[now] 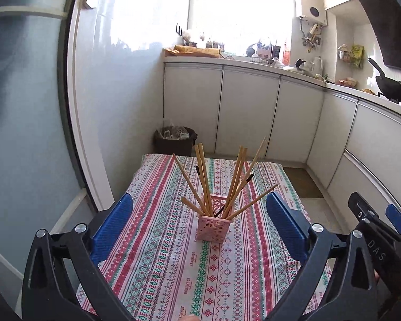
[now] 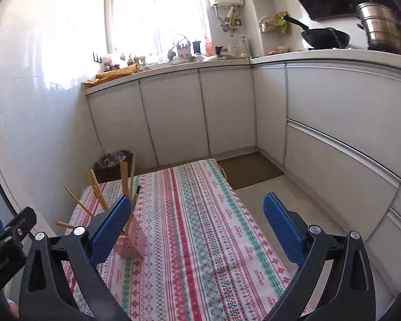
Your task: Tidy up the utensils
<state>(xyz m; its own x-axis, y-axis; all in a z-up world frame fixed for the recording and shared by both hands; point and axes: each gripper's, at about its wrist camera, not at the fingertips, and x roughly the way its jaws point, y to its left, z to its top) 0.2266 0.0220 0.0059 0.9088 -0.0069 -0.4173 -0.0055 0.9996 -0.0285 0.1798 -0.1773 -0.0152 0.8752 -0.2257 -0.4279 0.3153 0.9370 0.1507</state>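
Note:
A pink lattice holder (image 1: pixel 213 224) stands upright on the patterned tablecloth (image 1: pixel 168 267), filled with several wooden chopsticks (image 1: pixel 204 179) that fan outward, plus a dark-tipped one. My left gripper (image 1: pixel 200 211) is open wide, its blue pads either side of the holder's line but nearer the camera, touching nothing. In the right wrist view the holder (image 2: pixel 132 243) sits low left, half hidden behind the left blue pad (image 2: pixel 112 227). My right gripper (image 2: pixel 197 219) is open wide over the bare cloth, empty. The right gripper's black body (image 1: pixel 371 230) shows at the left view's right edge.
The table (image 2: pixel 200 214) ends at a tiled floor with a brown mat (image 2: pixel 250 169). A dark bin (image 1: pixel 175 140) stands past the far edge. White cabinets (image 2: pixel 173 117) run along the back and right, with a wok (image 2: pixel 324 37) and a steel pot (image 2: pixel 383 28) on the counter.

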